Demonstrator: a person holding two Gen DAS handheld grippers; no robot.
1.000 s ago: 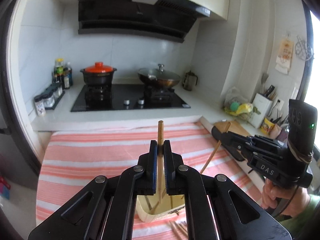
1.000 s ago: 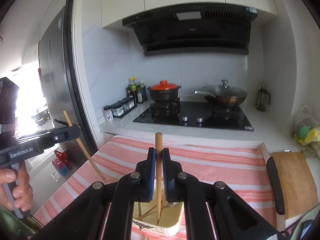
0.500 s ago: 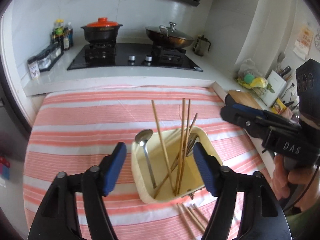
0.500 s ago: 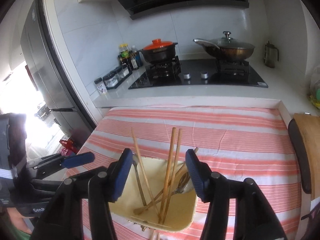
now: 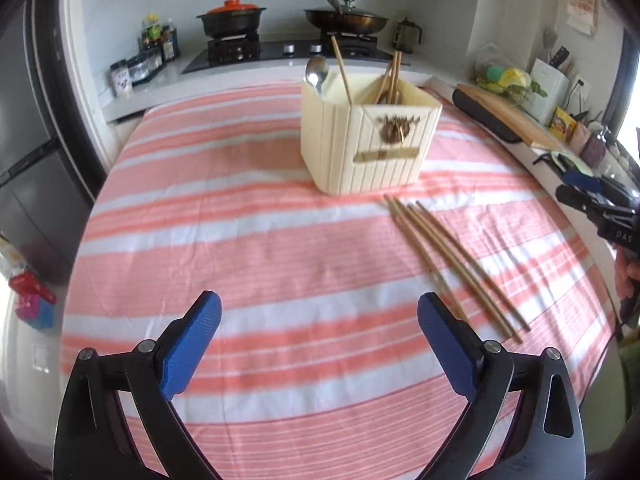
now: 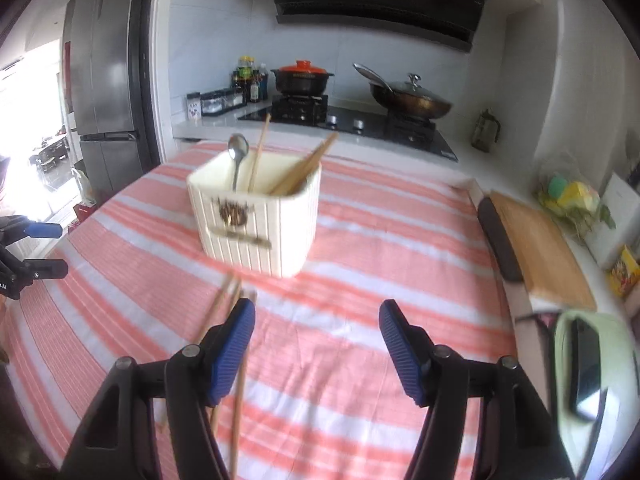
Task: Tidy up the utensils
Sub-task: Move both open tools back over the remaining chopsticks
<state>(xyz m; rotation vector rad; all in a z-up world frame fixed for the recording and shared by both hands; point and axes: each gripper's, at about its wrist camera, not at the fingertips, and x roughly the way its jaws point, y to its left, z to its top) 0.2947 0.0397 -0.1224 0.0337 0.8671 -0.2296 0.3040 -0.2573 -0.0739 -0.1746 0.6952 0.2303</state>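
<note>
You've got some chopsticks in the holder [image 5: 370,136] already, both grippers [image 5: 319,344] [image 6: 317,344] spread empty, loose chopsticks [image 5: 452,256] left on the cloth.

This is a home kitchen; a black gas hob [image 6: 352,120] sits in a white counter against a tiled wall, with a dark range hood [image 6: 380,0] above it; 1 black pot with an orange lid [image 6: 302,78] and 1 lidded wok [image 6: 412,100] stand on the burners; sauce bottles [image 6: 248,80] and spice jars [image 5: 136,70] line the counter's left end; a steel fridge [image 6: 104,80] stands at the left; a wooden cutting board [image 6: 540,248] and a knife block [image 5: 548,84] lie along the right counter; a striped cloth [image 5: 280,240] covers the table.
</note>
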